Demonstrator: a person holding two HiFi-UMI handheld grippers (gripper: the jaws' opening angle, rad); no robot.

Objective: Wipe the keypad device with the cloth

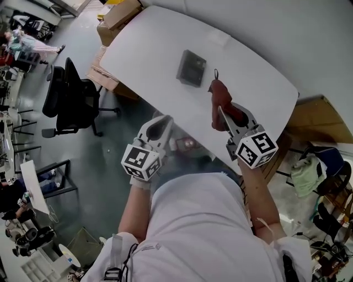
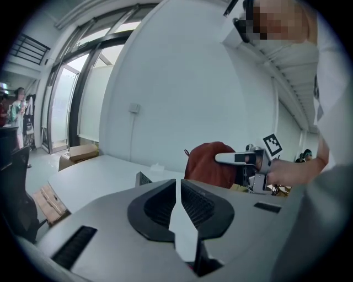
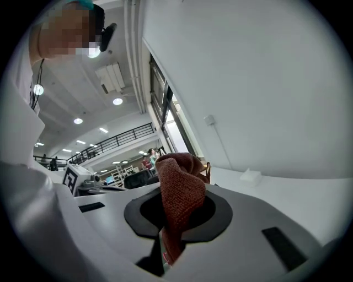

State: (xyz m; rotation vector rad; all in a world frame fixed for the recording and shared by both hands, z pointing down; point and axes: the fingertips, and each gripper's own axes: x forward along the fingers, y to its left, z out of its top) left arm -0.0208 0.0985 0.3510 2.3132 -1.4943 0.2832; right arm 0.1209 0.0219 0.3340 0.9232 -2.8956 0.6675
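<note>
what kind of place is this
Probably a big open office or lab hall: a white table, an office chair, cardboard boxes on the floor, and a railed upper gallery.

We see a black chair (image 1: 71, 99) on the floor (image 1: 83, 182) by the white table's (image 1: 149, 49) left edge. Brown boxes (image 1: 118, 15) sit by its far left corner.

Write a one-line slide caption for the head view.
Right gripper holds a reddish-brown cloth above the white table near the dark keypad device; left gripper hangs shut and empty.
</note>
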